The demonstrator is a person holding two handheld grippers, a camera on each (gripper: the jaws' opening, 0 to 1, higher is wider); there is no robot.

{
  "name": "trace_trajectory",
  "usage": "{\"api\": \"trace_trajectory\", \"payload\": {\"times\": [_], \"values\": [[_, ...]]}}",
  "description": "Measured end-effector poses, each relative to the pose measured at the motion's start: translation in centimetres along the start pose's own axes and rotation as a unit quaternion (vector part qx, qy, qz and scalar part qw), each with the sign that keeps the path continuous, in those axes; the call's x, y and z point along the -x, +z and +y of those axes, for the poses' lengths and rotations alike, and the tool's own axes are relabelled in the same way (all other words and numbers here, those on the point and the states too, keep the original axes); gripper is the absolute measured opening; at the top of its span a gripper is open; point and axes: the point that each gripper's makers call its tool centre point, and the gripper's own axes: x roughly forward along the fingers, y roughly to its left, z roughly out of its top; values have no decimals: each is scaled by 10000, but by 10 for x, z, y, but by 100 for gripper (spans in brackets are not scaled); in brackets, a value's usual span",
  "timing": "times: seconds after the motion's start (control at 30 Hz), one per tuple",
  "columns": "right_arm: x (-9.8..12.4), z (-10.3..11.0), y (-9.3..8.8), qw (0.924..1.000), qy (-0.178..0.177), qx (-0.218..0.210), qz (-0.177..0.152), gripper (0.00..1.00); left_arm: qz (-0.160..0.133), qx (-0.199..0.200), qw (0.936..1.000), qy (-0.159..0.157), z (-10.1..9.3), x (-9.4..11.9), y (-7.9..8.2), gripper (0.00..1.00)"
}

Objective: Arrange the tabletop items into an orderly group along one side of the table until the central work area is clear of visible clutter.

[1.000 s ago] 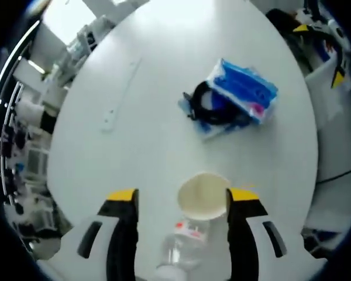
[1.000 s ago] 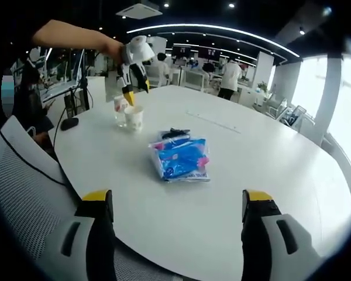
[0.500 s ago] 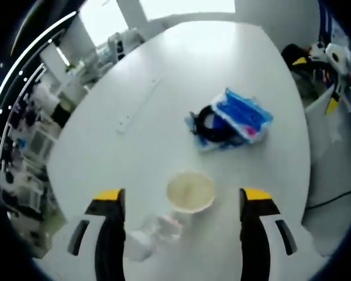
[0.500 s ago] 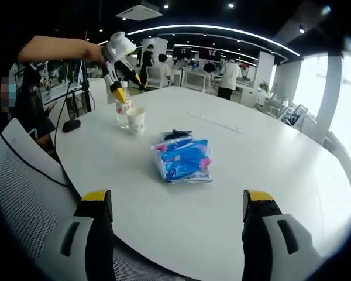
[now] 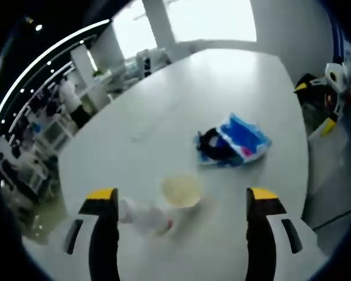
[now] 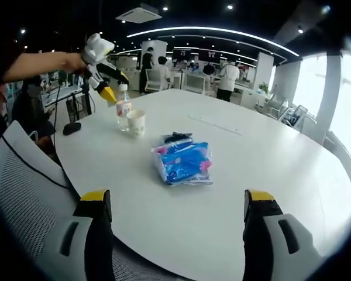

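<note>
A paper cup (image 5: 181, 190) and a clear plastic bottle (image 5: 143, 218) stand side by side below my open left gripper (image 5: 182, 194), which hangs above and apart from them. Further out lies a blue packet (image 5: 240, 139) with a black cable (image 5: 212, 144) on it. In the right gripper view the blue packet (image 6: 181, 161) lies mid-table ahead of my open, empty right gripper (image 6: 176, 198). The cup (image 6: 136, 122) and bottle (image 6: 123, 109) stand near the far left edge, with the left gripper (image 6: 105, 91) just above and left of them.
The white oval table (image 6: 251, 170) has a long strip (image 6: 213, 122) set in its middle. A dark object (image 6: 71, 127) lies at its left edge. A white mesh chair (image 6: 23, 175) stands near my right gripper. People stand in the background.
My left gripper has lifted back from the cup and bottle, which now sit further from its jaws. In the right gripper view it swings left and up. The right gripper stays put.
</note>
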Motion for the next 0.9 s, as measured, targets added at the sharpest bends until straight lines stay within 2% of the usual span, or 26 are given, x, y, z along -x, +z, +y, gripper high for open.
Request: {"api": "trace_trajectory", "payload": {"times": [0.1,0.27,0.37,0.43,0.6,0.7,0.9], "values": [[0,0,0,10000,14,-41,-5,93,-146,241,9996,56,-4,9,-3,99],[1,-1,2,10000,-16,-69,-40,93,-215,452,9987,92,-15,20,-16,100],[2,-3,3,9999,-44,-82,-67,93,-259,663,9975,50,-29,28,-23,100],[1,-3,3,9999,-39,-99,-84,94,-330,987,9945,133,-36,34,-25,100],[1,-1,3,9999,-1,-112,-86,94,-503,1157,9920,109,-59,47,-31,100],[1,-1,3,9999,1,-118,-90,94,-482,1445,9883,42,-74,50,-40,100],[1,0,2,9999,11,-121,-81,94,-697,1532,9856,149,-89,54,-39,100]]}}
